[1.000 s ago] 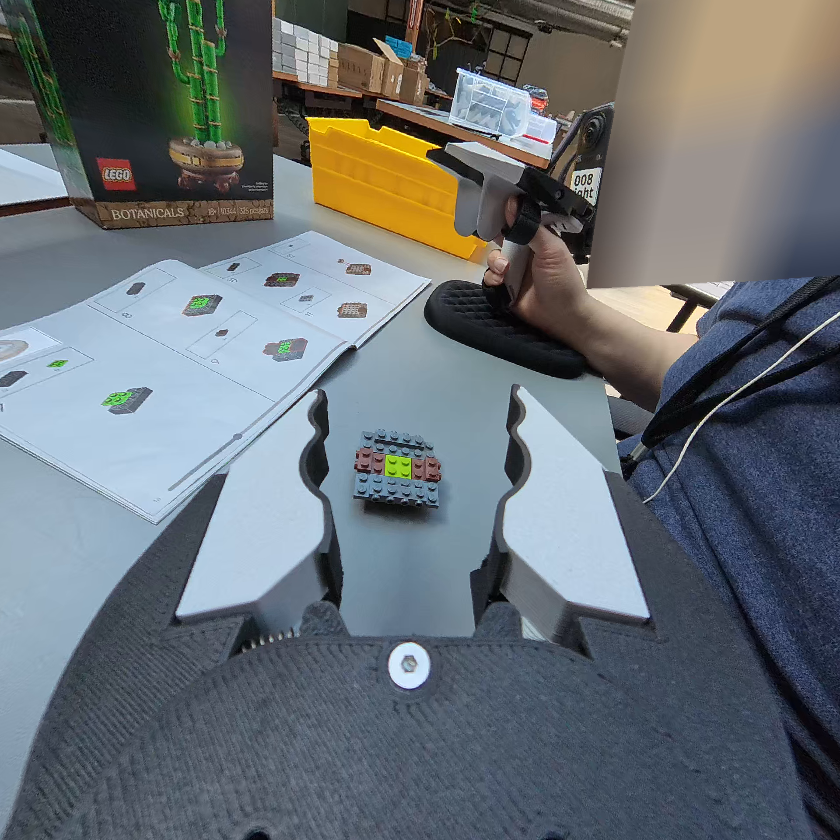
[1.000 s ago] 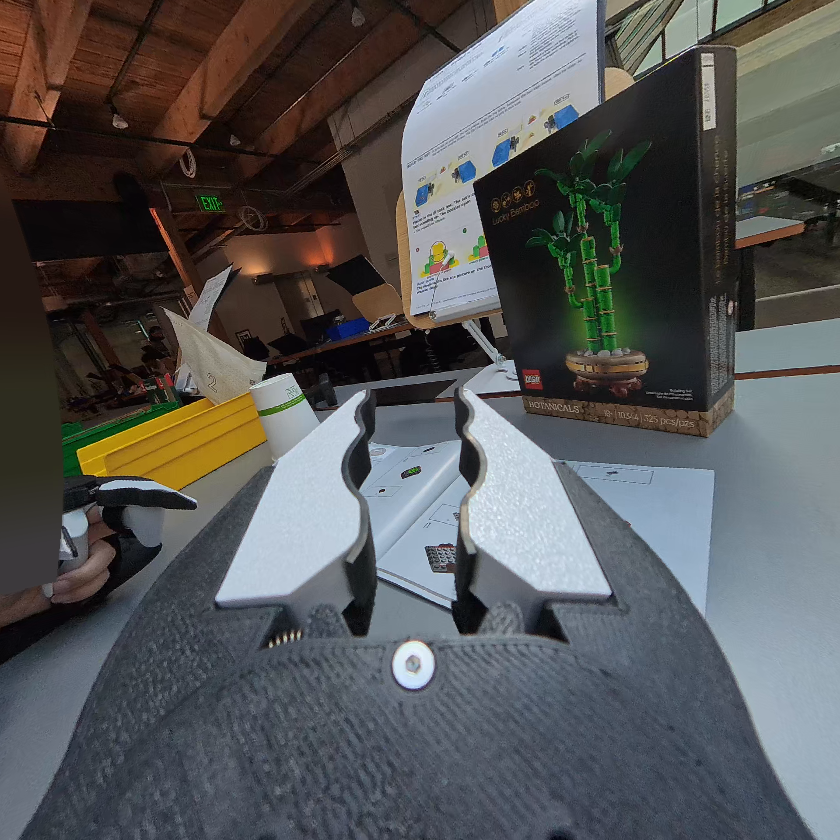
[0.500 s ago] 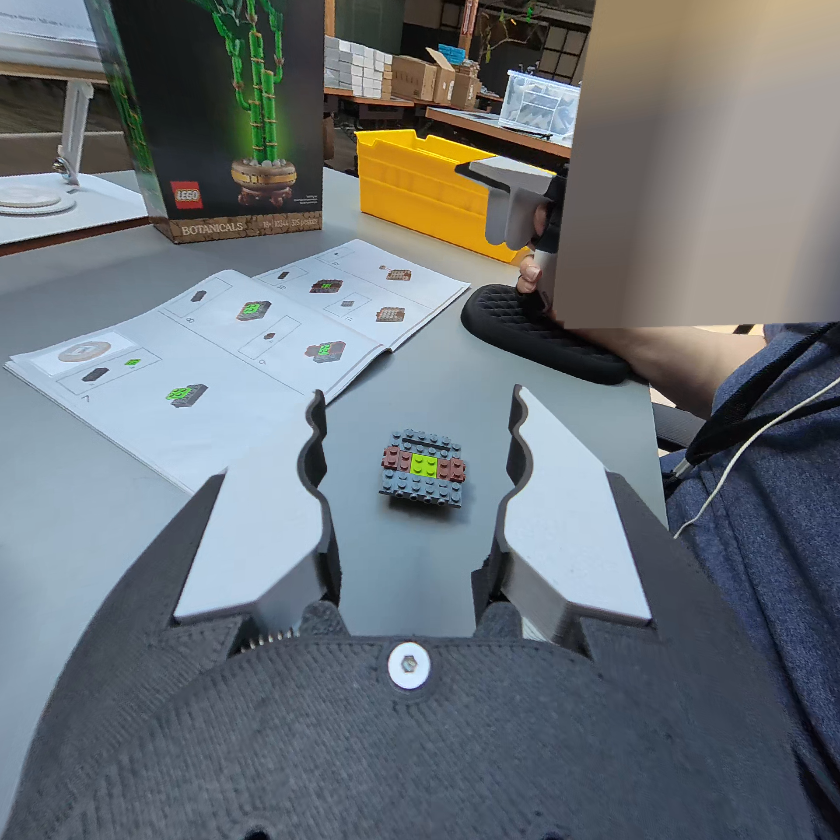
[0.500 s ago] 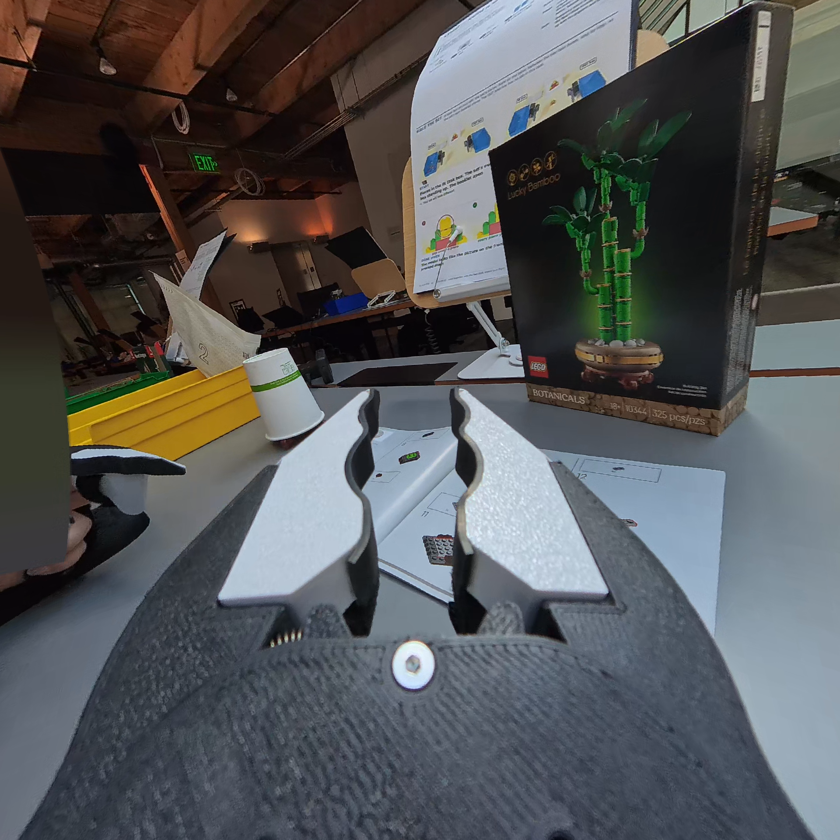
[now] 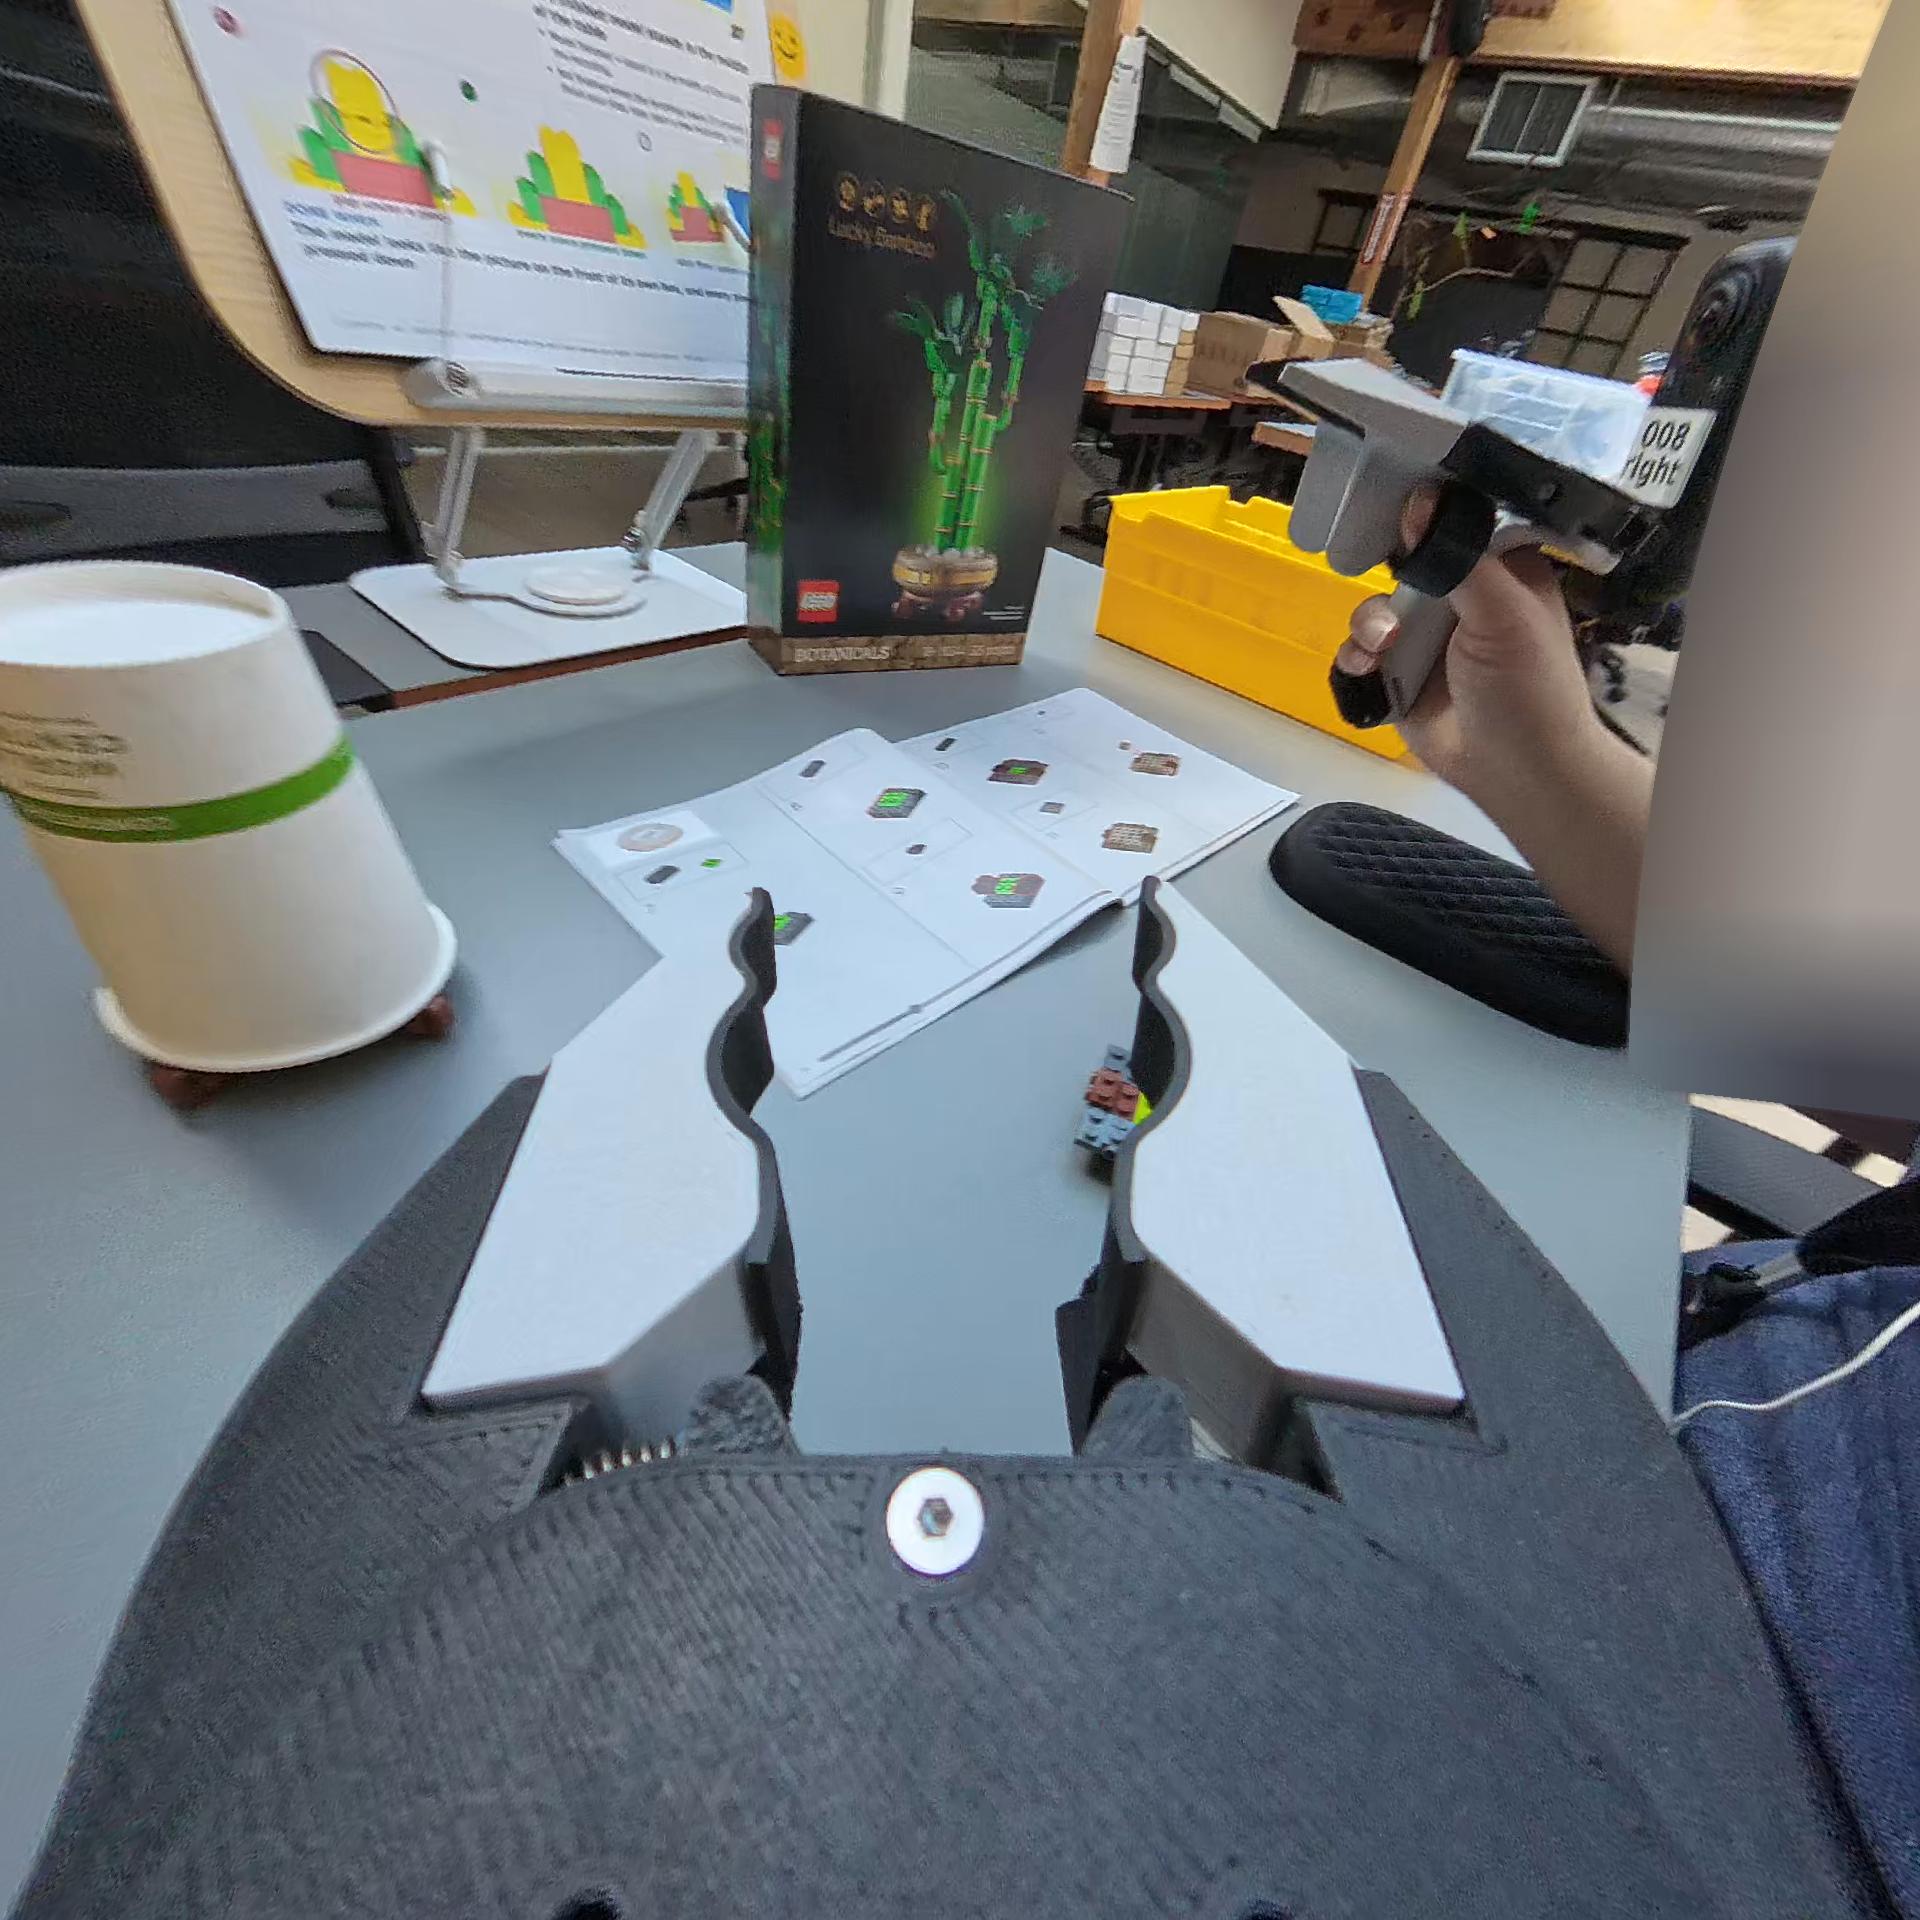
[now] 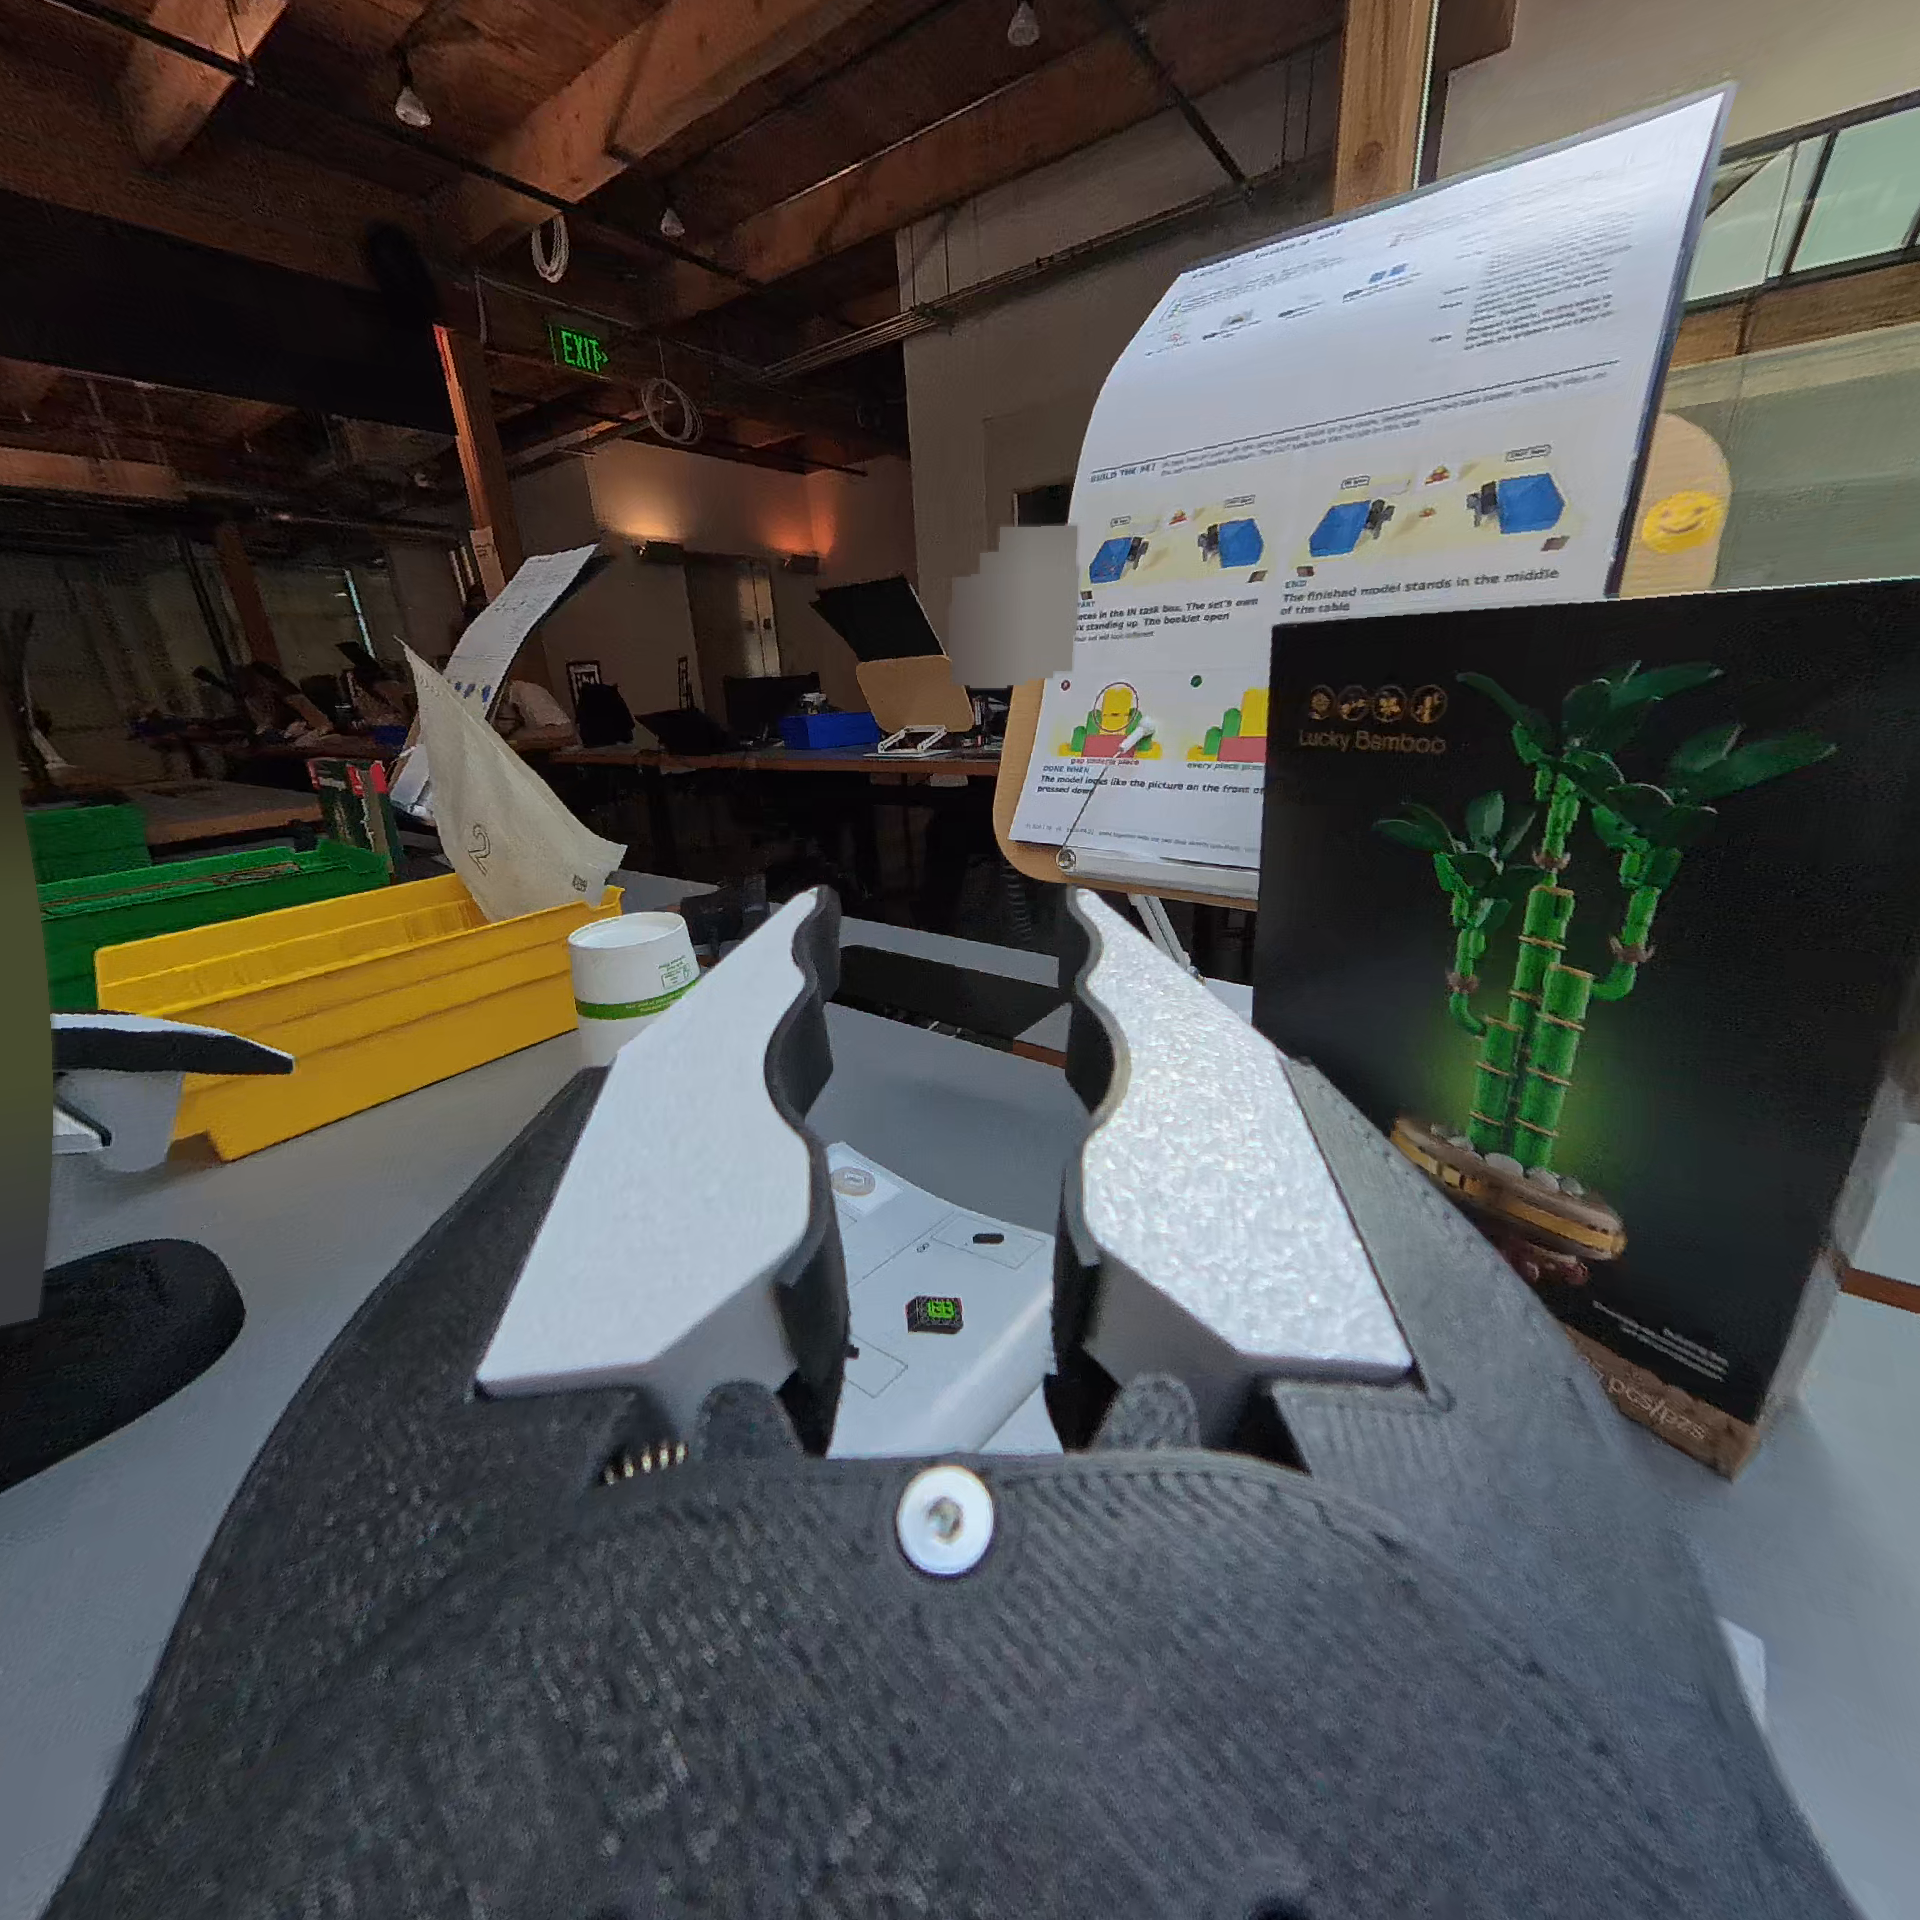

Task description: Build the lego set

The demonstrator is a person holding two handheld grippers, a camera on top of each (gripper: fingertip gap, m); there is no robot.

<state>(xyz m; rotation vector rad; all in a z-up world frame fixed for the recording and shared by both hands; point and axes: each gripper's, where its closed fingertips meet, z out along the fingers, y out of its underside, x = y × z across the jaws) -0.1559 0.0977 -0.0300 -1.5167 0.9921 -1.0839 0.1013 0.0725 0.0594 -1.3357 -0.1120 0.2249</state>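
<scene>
A small flat lego build (image 5: 1108, 1105) of grey, brown and lime bricks lies on the grey table (image 5: 520, 748), partly hidden behind the right finger of my left gripper (image 5: 951, 914). That gripper is open and empty, hovering over the table near the open instruction booklet (image 5: 935, 831). My right gripper (image 6: 951, 914) is open and empty above the booklet (image 6: 935, 1299). It also shows in the left wrist view (image 5: 1340, 436), held in a hand above a black wrist rest (image 5: 1455, 914). The black set box (image 5: 914, 416) stands behind the booklet.
An upturned white paper cup (image 5: 208, 810) sits at the left over brown bricks (image 5: 426, 1013). A yellow bin (image 5: 1226, 592) stands at the back right, another yellow bin (image 6: 343, 987) and a green bin (image 6: 156, 883) at the left. A document stand (image 5: 468, 177) rises behind. Tip to tip, the grippers are about 30 cm apart.
My left gripper has swung left, so the build went from between its fingers to behind the right finger. My right gripper has lifted off the wrist rest, neared the box and opened wider.
</scene>
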